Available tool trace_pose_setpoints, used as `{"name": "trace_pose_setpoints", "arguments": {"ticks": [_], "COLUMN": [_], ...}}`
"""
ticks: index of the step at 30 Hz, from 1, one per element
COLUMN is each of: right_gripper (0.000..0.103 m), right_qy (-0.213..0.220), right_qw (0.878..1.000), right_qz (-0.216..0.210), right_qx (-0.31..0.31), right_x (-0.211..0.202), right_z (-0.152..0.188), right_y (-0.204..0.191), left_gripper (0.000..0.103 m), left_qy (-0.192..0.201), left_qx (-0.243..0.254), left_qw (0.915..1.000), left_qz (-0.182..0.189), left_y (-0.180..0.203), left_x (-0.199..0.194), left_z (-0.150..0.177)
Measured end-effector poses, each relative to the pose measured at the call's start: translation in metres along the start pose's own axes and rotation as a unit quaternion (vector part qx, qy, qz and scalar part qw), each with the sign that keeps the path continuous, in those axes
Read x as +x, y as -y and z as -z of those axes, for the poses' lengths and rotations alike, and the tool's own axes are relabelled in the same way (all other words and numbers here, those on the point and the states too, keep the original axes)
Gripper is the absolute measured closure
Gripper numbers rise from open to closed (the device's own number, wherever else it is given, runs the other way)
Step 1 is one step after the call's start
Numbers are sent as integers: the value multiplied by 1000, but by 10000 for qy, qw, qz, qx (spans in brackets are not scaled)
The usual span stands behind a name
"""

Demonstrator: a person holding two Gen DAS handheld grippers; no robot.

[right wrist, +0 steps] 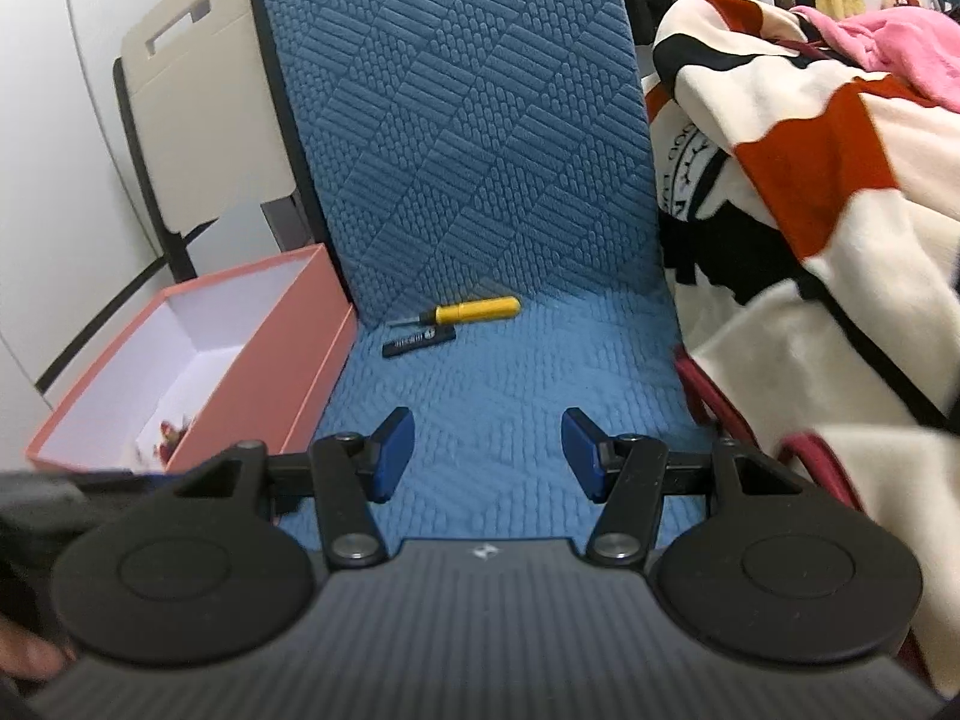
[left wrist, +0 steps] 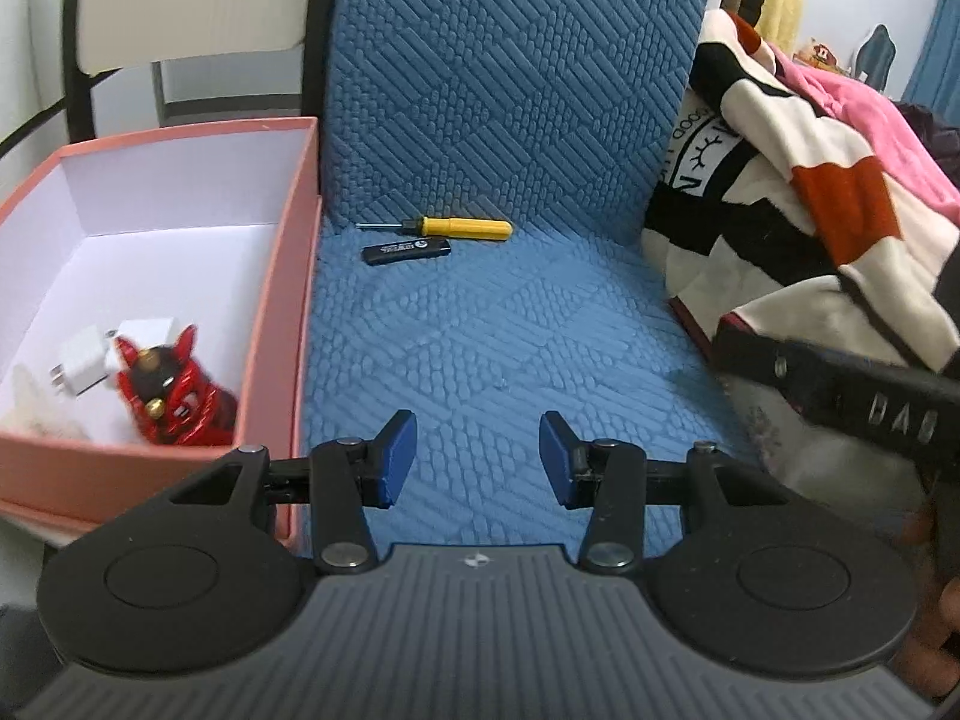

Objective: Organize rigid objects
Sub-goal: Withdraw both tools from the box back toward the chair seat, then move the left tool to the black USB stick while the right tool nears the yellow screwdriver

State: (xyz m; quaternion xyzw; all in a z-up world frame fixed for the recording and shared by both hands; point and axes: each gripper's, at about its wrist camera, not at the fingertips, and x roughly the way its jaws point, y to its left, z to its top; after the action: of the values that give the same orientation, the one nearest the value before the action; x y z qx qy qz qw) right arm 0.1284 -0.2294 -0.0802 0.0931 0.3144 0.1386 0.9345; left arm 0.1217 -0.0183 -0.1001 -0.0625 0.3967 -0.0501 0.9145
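A yellow-handled screwdriver [left wrist: 456, 227] [right wrist: 471, 310] lies at the back of the blue seat cushion [left wrist: 480, 348] [right wrist: 498, 408], beside a black lighter [left wrist: 406, 251] [right wrist: 419, 341]. A pink box [left wrist: 282, 312] [right wrist: 288, 360] with a white inside stands at the left; in it are a red figurine [left wrist: 171, 390] and a white charger plug [left wrist: 84, 369]. My left gripper [left wrist: 477, 459] hovers open over the cushion's front, nothing between its blue pads. My right gripper [right wrist: 487, 455] is likewise open and empty, well short of the two objects. Its black body [left wrist: 840, 390] shows at the right of the left wrist view.
The blue quilted backrest [left wrist: 510, 78] [right wrist: 456, 108] rises behind the objects. A heap of patterned blankets [left wrist: 798, 198] [right wrist: 810, 210] crowds the right side. A beige chair [left wrist: 192, 0] [right wrist: 198, 120] stands behind the box.
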Motion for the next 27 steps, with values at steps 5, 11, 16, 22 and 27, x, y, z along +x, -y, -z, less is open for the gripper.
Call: {"name": "trace_pose_setpoints", "arguments": {"ticks": [5,11,16,22,27], "right_gripper": [46,46,46,46,46], "right_qy": [-45,-263,-352,-457,-513], "right_qw": [9999,9987,9984,9975,9971], "right_qz": [-11,-296,-364,-453,-516], "right_qx": [88,326,268,279,240], "right_x": [27,66,92,117,140], "right_z": [-15,-27,-38,-49,-61], "right_y": [8,18,21,20,21], "left_gripper": [52,52,52,52,52], "left_qy": [50,92,135,94,168], "left_qx": [83,282,355,197,173], "left_qw": [10000,9996,9993,9996,9994], "left_qz": [19,36,-16,-172,-244], "left_y": [-2,-2,-1,-9,-9], "left_x": [36,76,105,141,158], "left_z": [-13,-28,-39,-51,-65]}}
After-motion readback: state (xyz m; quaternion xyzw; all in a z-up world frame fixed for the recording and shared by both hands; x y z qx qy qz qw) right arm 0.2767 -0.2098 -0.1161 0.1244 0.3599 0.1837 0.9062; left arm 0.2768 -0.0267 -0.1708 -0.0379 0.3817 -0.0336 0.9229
